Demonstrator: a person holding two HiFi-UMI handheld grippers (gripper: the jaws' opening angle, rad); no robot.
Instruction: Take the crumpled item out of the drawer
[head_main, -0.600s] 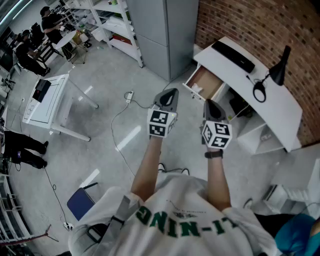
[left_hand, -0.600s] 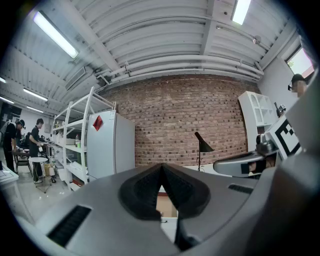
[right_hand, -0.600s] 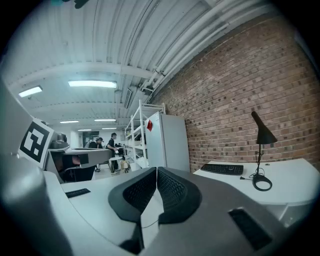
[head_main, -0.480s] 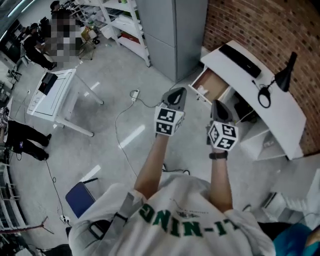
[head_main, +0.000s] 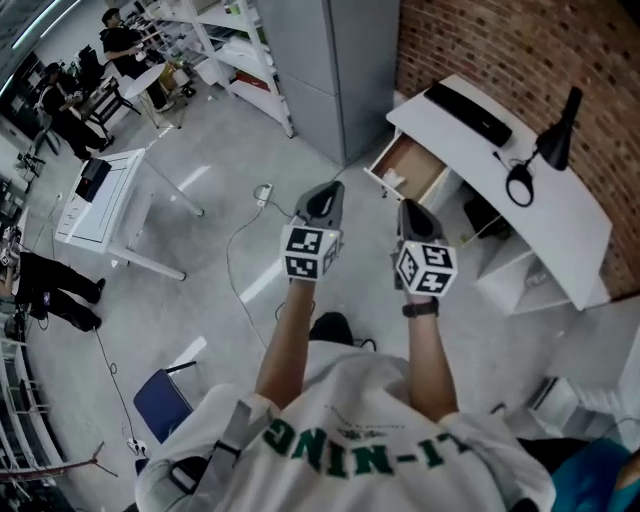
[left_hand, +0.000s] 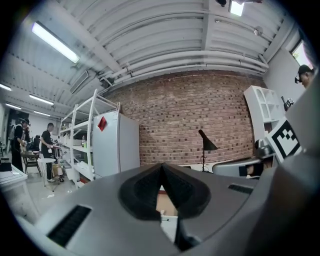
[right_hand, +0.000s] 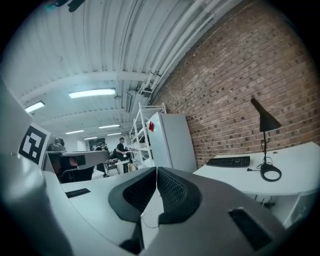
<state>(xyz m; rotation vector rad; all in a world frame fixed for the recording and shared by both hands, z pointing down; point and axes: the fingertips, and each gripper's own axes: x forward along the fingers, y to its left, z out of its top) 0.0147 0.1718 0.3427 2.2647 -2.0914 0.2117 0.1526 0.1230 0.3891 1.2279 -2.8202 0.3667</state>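
1. Head view: the drawer (head_main: 415, 165) under the white desk (head_main: 540, 215) is already pulled open.
   - A small pale lump (head_main: 392, 180) sits in the drawer's near corner. It looks like the crumpled item, but it is too small to be sure.
   - It is still inside the drawer and nothing touches it.
   - The left hand-held gripper (head_main: 331, 189) and right hand-held gripper (head_main: 407, 206) are held side by side in front of the person. Both point toward the drawer but stay well short of it, over the floor.
   - Neither carries anything.
2. Left gripper view: the jaws are closed pad to pad (left_hand: 161, 166) with nothing between them.
   - The drawer's brown inside (left_hand: 167, 204) shows in the gap below the pads, so the aim looks roughly right.
   - The item can't be made out here.
3. Right gripper view: the jaws are fully together (right_hand: 156, 170) and empty.
   - The desk (right_hand: 295, 172) with its keyboard (right_hand: 227, 161) and lamp (right_hand: 265, 122) lies off to the right. The drawer is not visible here.
4. Progress: early, judging by the layout. Only the drawer being open counts as done.
   - Still to do: close the distance, open one pair of jaws, reach into the corner, pinch the item and lift it clear.
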